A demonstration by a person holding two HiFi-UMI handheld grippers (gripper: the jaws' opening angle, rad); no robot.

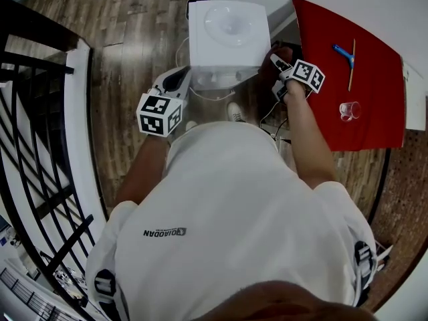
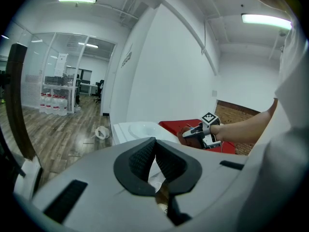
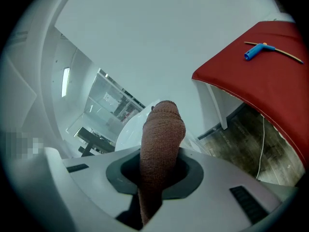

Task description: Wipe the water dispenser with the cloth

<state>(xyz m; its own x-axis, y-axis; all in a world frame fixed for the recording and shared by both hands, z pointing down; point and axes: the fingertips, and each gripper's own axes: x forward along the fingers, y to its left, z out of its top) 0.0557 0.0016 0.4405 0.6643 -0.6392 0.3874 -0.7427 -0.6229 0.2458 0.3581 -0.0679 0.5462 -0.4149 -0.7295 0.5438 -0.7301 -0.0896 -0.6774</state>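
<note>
The white water dispenser (image 1: 227, 39) stands on the wood floor just ahead of the person; its recessed top shows in the head view. My right gripper (image 1: 278, 64) is at the dispenser's right side, shut on a brown cloth (image 1: 279, 52). In the right gripper view the cloth (image 3: 161, 144) sticks up folded between the jaws, with the dispenser's white body (image 3: 133, 127) close behind it. My left gripper (image 1: 178, 79) hangs by the dispenser's front left corner, shut and holding nothing; its pads (image 2: 145, 161) meet at the tips. From there I see the dispenser top (image 2: 140, 129) and the right gripper (image 2: 202, 133).
A red-covered table (image 1: 374, 112) stands right of the dispenser, with a blue-handled tool (image 1: 344, 53), a thin stick and a clear glass (image 1: 349, 110) on it. A black railing (image 1: 40, 146) and white ledge run along the left. Cables (image 1: 274, 122) lie on the floor below the dispenser.
</note>
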